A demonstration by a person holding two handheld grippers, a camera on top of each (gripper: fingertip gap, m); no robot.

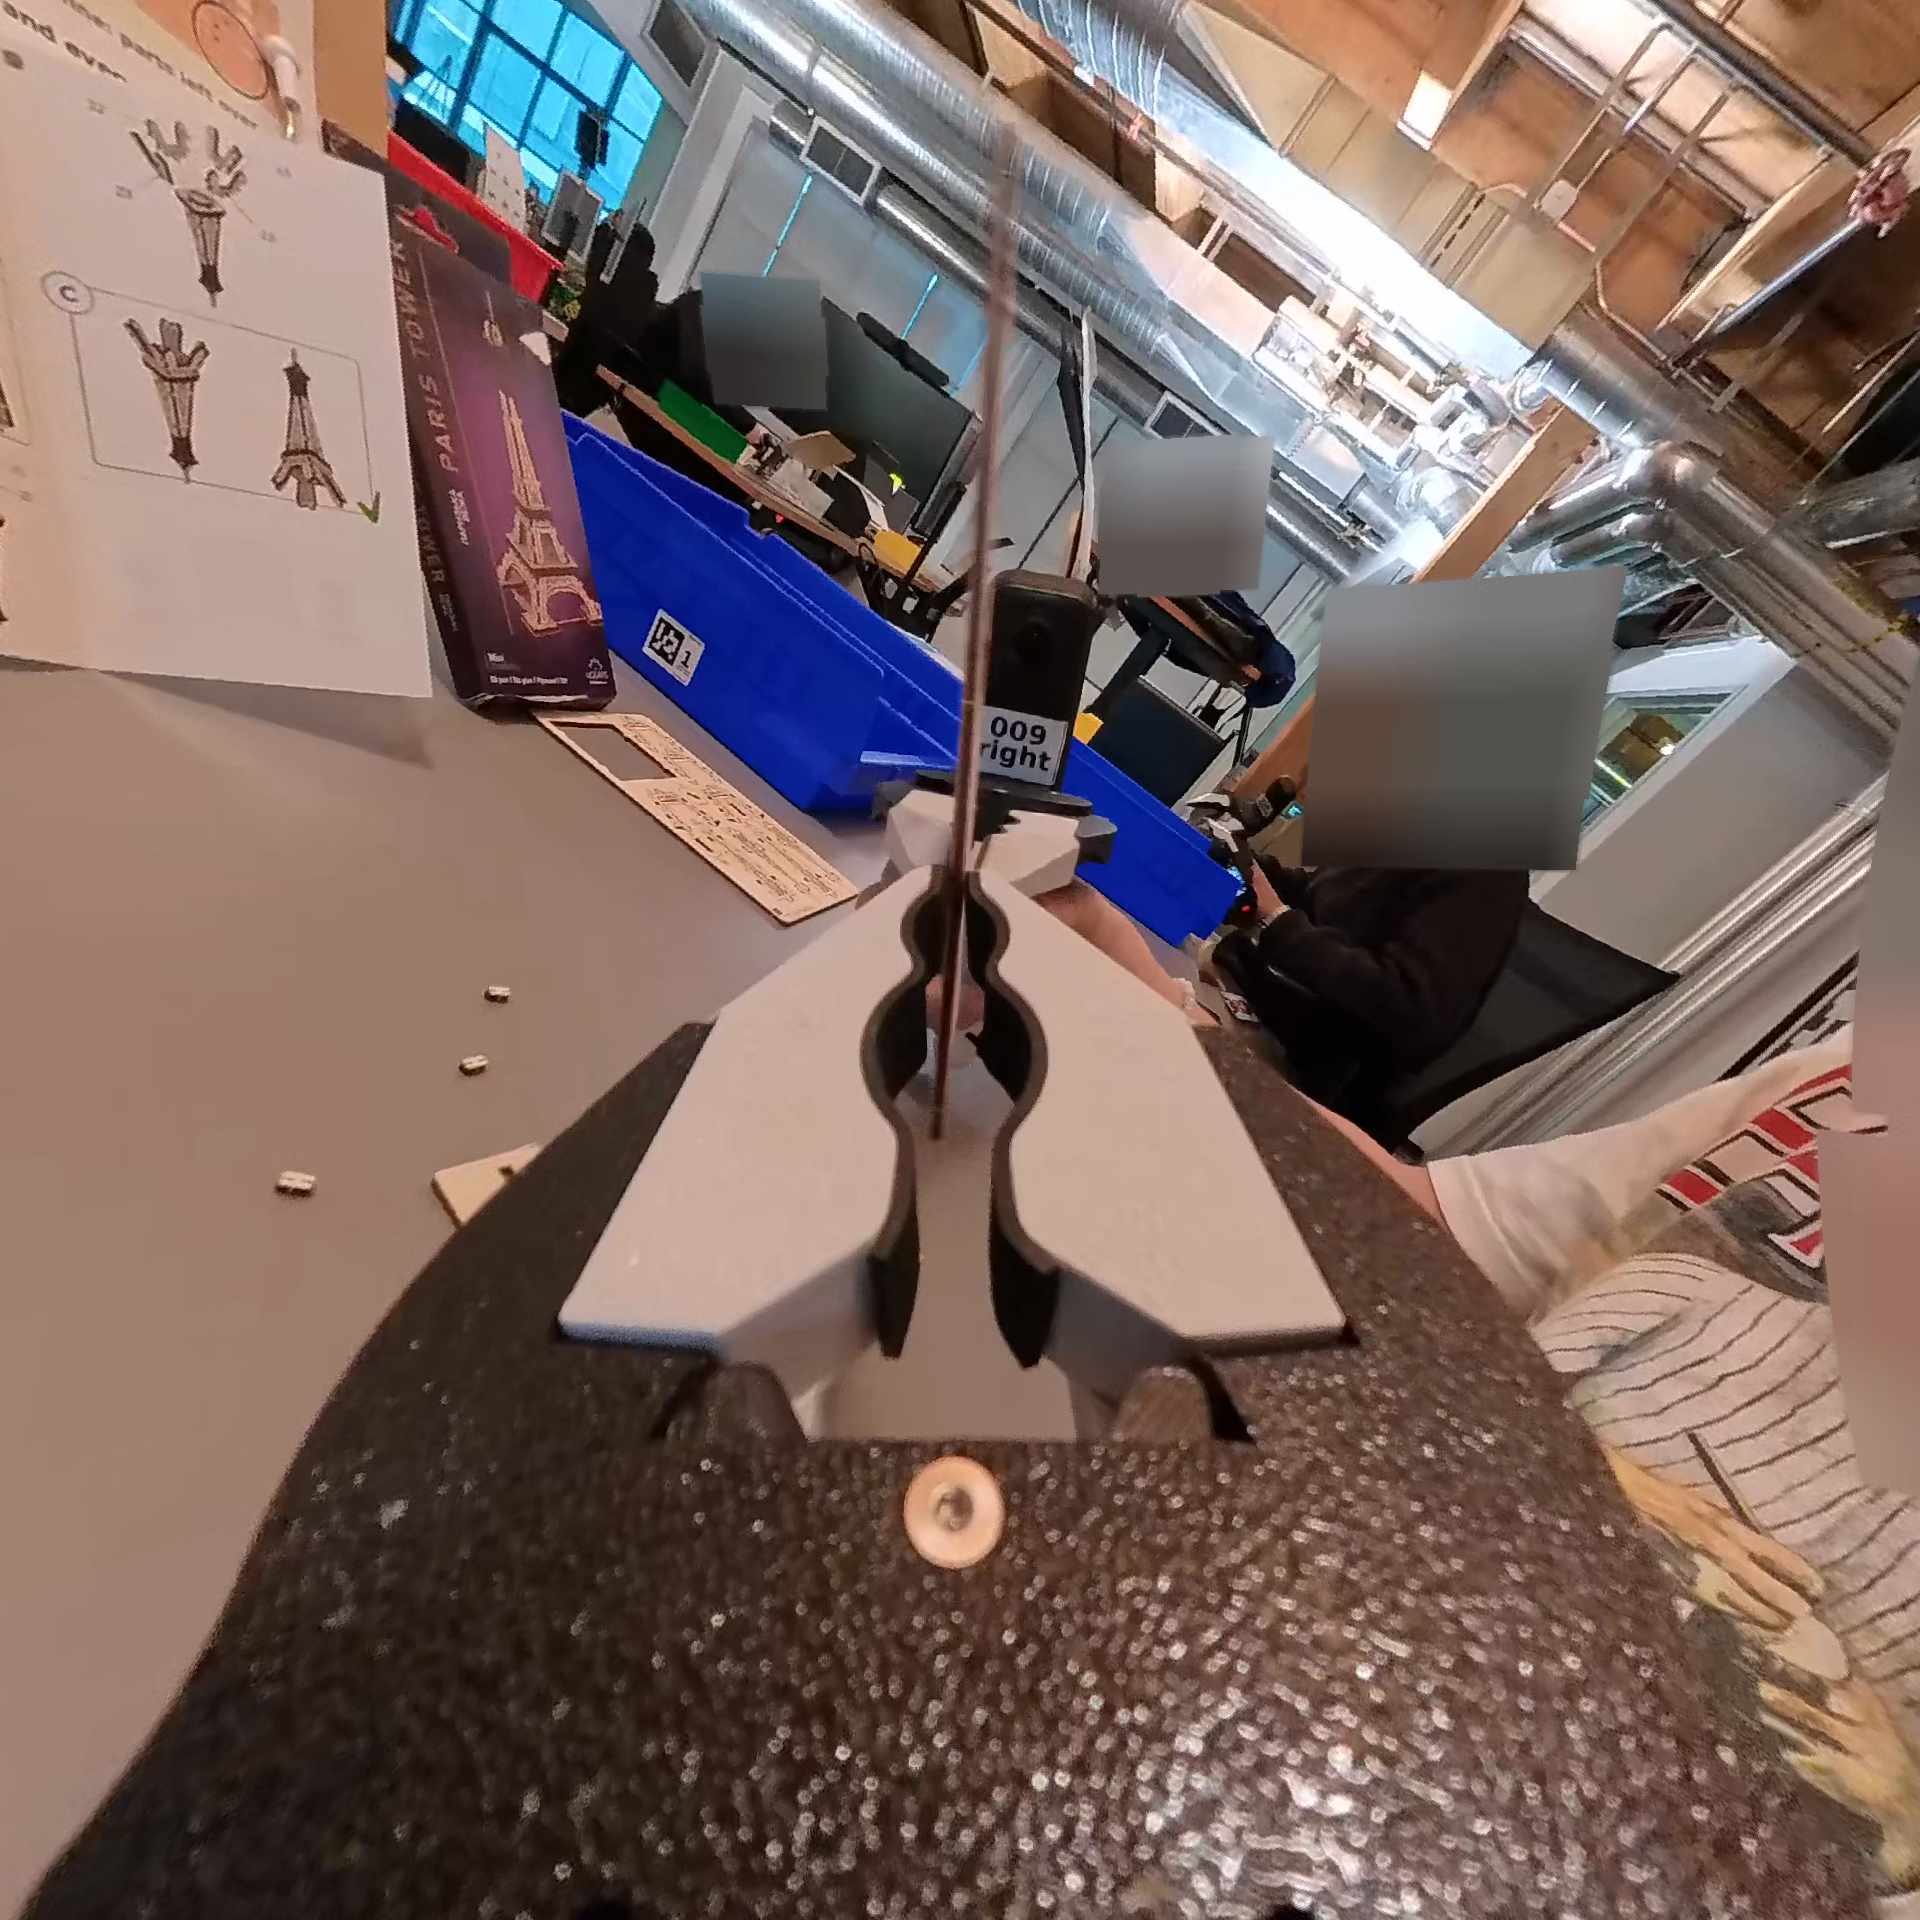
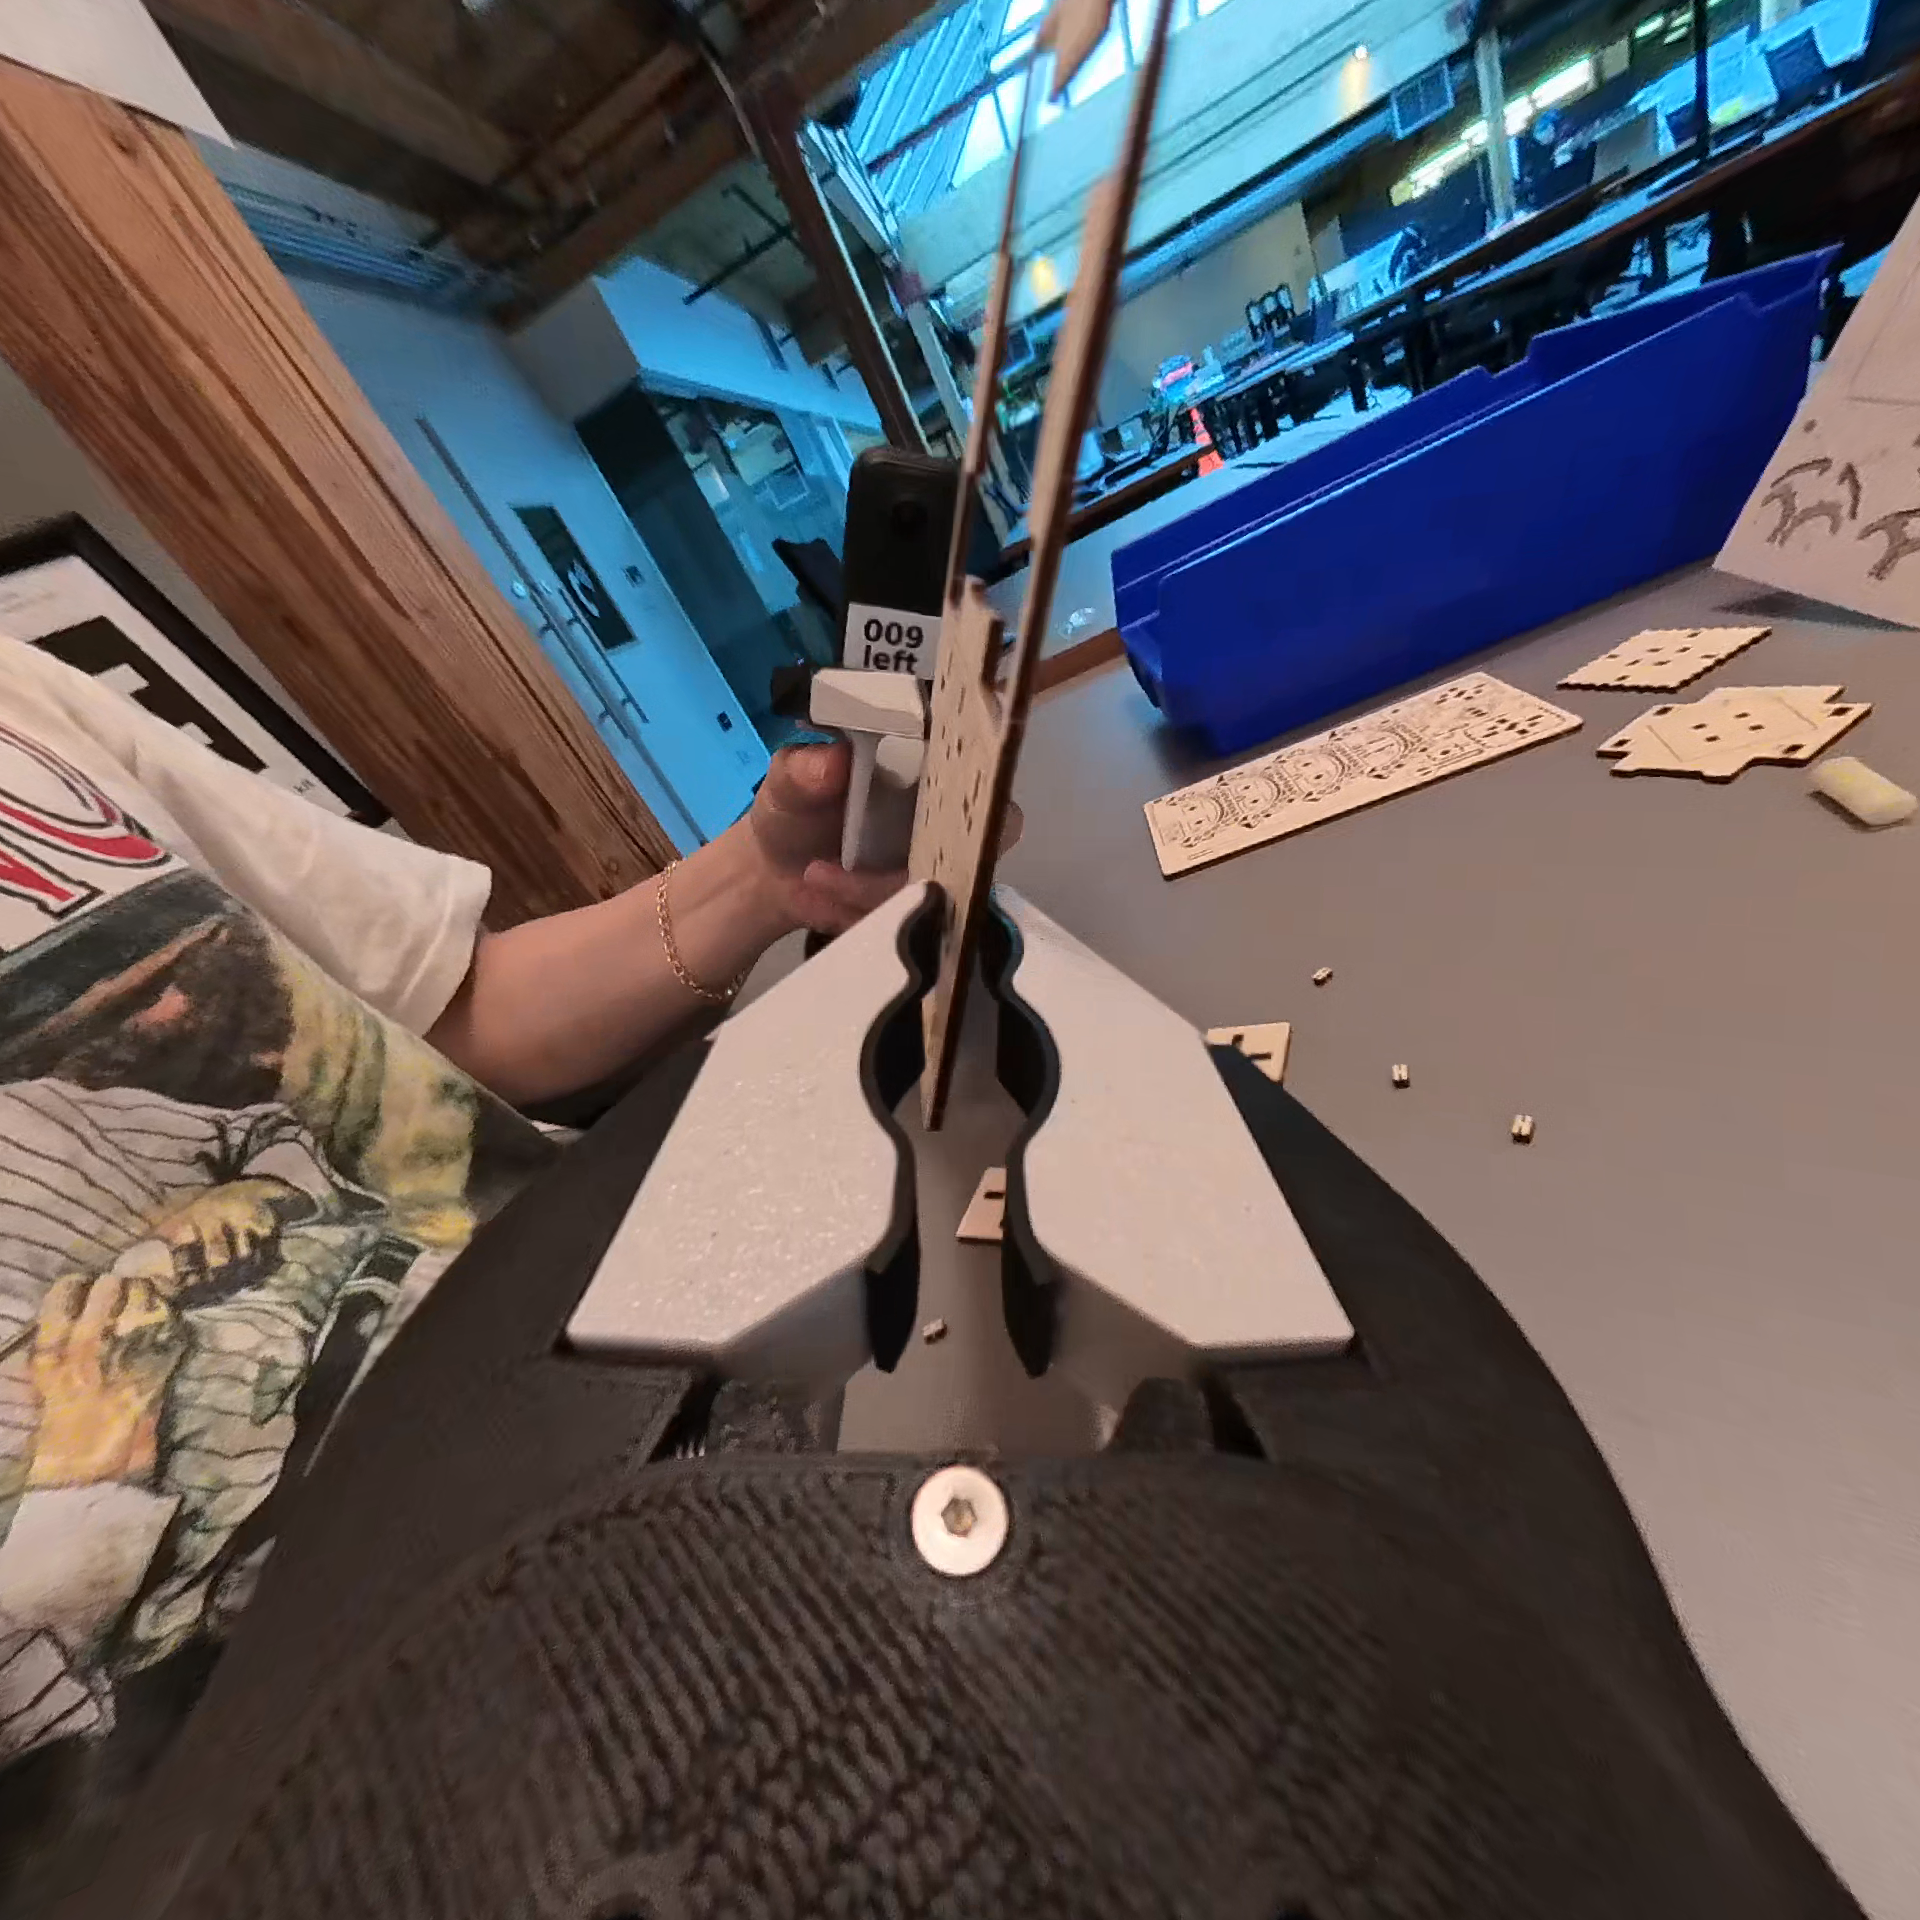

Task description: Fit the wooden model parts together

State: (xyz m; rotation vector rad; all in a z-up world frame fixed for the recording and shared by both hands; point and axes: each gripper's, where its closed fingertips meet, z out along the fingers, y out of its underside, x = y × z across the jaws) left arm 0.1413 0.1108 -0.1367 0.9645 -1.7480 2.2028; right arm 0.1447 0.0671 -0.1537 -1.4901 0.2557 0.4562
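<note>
**Both grippers pinch thin wooden sheets edge-on**

While the two grippers face each other above the grey table (image 2: 1558, 1039), each has its jaws drawn nearly together on a thin wooden part. Seen from the left wrist, the left gripper (image 1: 951, 914) clamps a sheet (image 1: 982, 520) seen purely edge-on, a dark line rising upward past the right gripper (image 1: 997, 831) opposite. Seen from the right wrist, the right gripper (image 2: 961, 920) nips a perforated panel (image 2: 961, 790) near its lower edge; a long strip (image 2: 1081, 312) runs up beside it, and whether the two are joined cannot be told. Behind the panel a hand (image 2: 821, 831) holds the left gripper (image 2: 873, 727).

On the table lie a fretted sheet (image 2: 1361, 764), two small plates (image 2: 1735, 732), scattered tiny pegs (image 2: 1522, 1125) and a pale block (image 2: 1865, 792). A blue bin (image 2: 1455, 561) sits behind them, with an instruction sheet (image 1: 208, 416) and the kit box (image 1: 499, 499) propped nearby
</note>
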